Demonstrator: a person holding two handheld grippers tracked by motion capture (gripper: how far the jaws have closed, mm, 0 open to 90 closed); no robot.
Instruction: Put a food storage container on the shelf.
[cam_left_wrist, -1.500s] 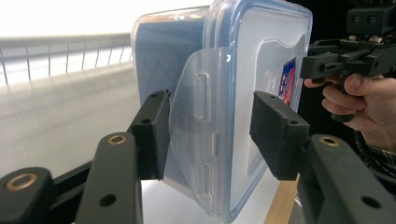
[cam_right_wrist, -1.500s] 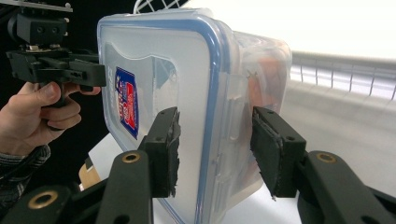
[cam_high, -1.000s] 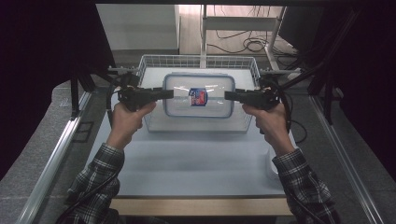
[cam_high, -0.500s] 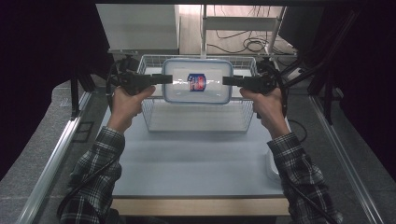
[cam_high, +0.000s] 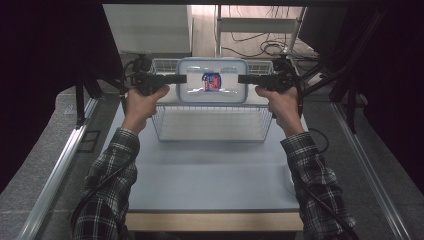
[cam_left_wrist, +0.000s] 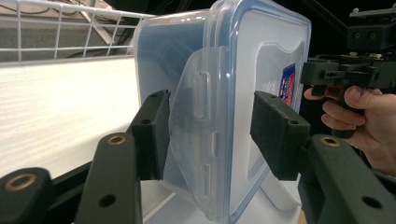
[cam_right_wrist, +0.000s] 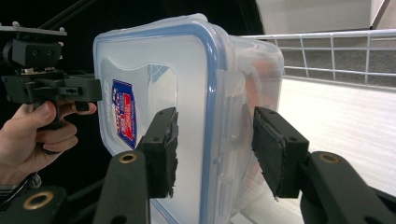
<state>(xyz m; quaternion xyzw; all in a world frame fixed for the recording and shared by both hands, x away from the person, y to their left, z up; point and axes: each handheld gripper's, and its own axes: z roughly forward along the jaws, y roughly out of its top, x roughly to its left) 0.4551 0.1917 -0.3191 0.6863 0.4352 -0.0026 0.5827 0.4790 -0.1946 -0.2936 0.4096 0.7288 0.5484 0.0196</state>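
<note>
While the person holds a gripper in each hand, the clear plastic container (cam_high: 212, 88) with its blue-rimmed lid hangs in the air between them, lifted above the white wire basket (cam_high: 212, 125) that stands on the counter (cam_high: 210, 175). From the left, the left gripper (cam_high: 181, 78) has its fingers (cam_left_wrist: 278, 135) clamped on one short end of the container, over the lid's side latch, while the right gripper (cam_high: 243, 78) grips the opposite end in the same way. On the lid, a red and blue label (cam_high: 211, 81) faces upward and toward the person.
</note>
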